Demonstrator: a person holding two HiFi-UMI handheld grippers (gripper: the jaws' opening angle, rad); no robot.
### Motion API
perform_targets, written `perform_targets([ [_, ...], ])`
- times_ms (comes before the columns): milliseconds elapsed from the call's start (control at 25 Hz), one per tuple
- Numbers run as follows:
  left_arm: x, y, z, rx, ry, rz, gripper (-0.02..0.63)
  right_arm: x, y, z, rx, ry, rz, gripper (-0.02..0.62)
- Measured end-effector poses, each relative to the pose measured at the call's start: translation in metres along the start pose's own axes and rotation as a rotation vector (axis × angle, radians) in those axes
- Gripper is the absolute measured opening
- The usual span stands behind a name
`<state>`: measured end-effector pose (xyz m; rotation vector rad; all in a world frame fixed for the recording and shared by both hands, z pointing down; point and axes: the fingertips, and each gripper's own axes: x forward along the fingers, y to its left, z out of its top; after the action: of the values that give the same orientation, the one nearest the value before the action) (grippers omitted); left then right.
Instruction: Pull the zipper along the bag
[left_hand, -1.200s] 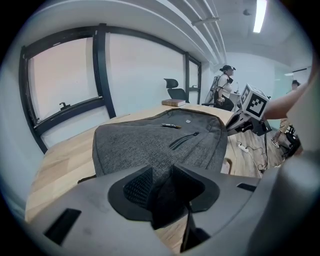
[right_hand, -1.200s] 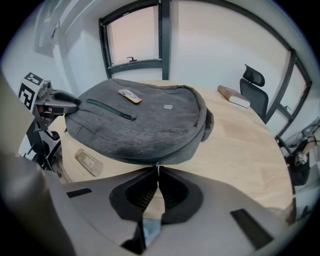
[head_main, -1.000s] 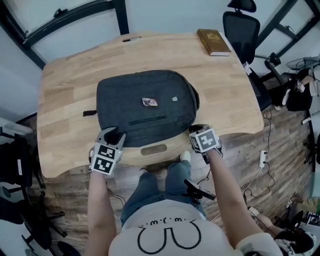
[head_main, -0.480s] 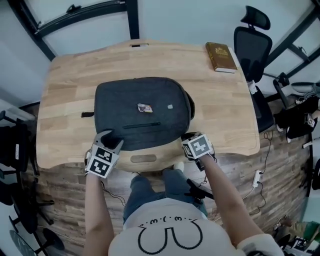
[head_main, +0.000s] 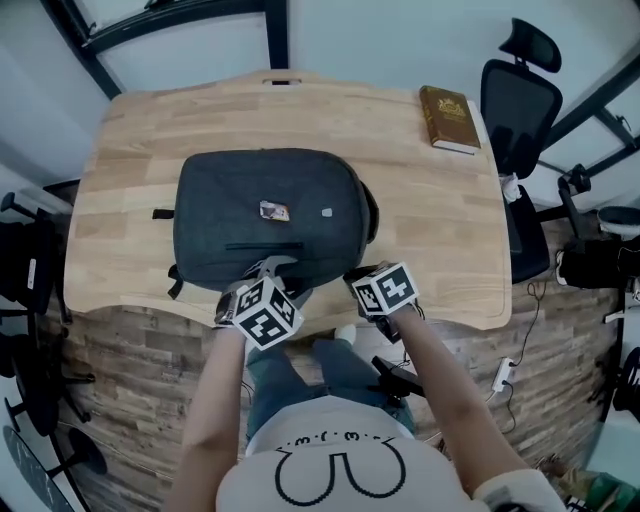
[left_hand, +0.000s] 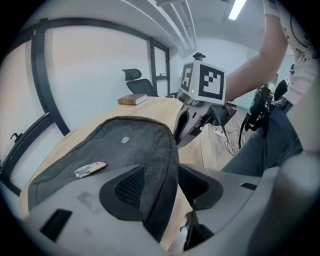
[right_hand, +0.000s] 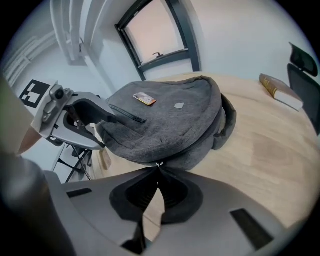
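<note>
A dark grey backpack (head_main: 250, 190) lies flat on the wooden table (head_main: 430, 210). My left gripper (head_main: 282, 270) is at the middle of the bag's near edge. Its jaws have just been opening and now stand wide, with the bag's edge (left_hand: 167, 150) running between the pads (left_hand: 129, 189) without being pinched. My right gripper (head_main: 353, 279) sits close beside it at the bag's near right corner. In the right gripper view its jaws (right_hand: 158, 171) are shut on a small metal zipper pull (right_hand: 159, 164) at the bag's seam. Each gripper shows in the other's view.
A small wrapper (head_main: 271, 211) lies on top of the bag. A brown book (head_main: 450, 118) rests at the table's far right corner, with a black office chair (head_main: 520, 95) behind it. The table's front edge (head_main: 440, 320) is just under both grippers, by the person's legs.
My left gripper has slid right along the bag's near edge, from its left corner to the middle beside the right gripper. The right gripper has stayed at the bag's near right corner.
</note>
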<state>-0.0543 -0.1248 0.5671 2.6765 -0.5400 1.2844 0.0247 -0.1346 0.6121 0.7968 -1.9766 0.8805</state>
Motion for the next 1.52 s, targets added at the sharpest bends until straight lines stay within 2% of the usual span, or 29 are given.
perform_targets([
  [280, 0.054, -0.025, 0.033, 0.042, 0.063, -0.01, 0.19, -0.004, 0.0, -0.003, -0.091, 0.017, 0.107, 0.055],
  [400, 0.071, -0.021, 0.039, 0.07, 0.123, 0.06, 0.187, -0.005, -0.001, -0.002, -0.128, 0.02, 0.136, 0.055],
  [480, 0.074, -0.015, 0.04, 0.07, 0.152, 0.107, 0.128, -0.005, -0.003, 0.0, -0.155, 0.02, 0.141, 0.055],
  [600, 0.073, -0.014, 0.04, 0.016, 0.148, 0.104, 0.094, -0.006, -0.006, -0.001, -0.192, 0.023, 0.144, 0.057],
  [840, 0.062, -0.019, 0.037, 0.027, 0.158, 0.078, 0.075, -0.013, -0.014, 0.003, -0.343, 0.052, 0.074, 0.058],
  [1200, 0.034, -0.041, 0.008, 0.143, 0.181, 0.014, 0.066, -0.028, -0.048, 0.018, -0.45, 0.065, -0.01, 0.06],
  [1360, 0.03, -0.044, 0.001, 0.173, 0.188, 0.02, 0.064, -0.017, -0.073, 0.041, -0.528, 0.082, -0.105, 0.06],
  [1520, 0.032, -0.042, 0.001, 0.176, 0.176, 0.04, 0.063, -0.01, -0.099, 0.069, -0.49, 0.067, -0.158, 0.064],
])
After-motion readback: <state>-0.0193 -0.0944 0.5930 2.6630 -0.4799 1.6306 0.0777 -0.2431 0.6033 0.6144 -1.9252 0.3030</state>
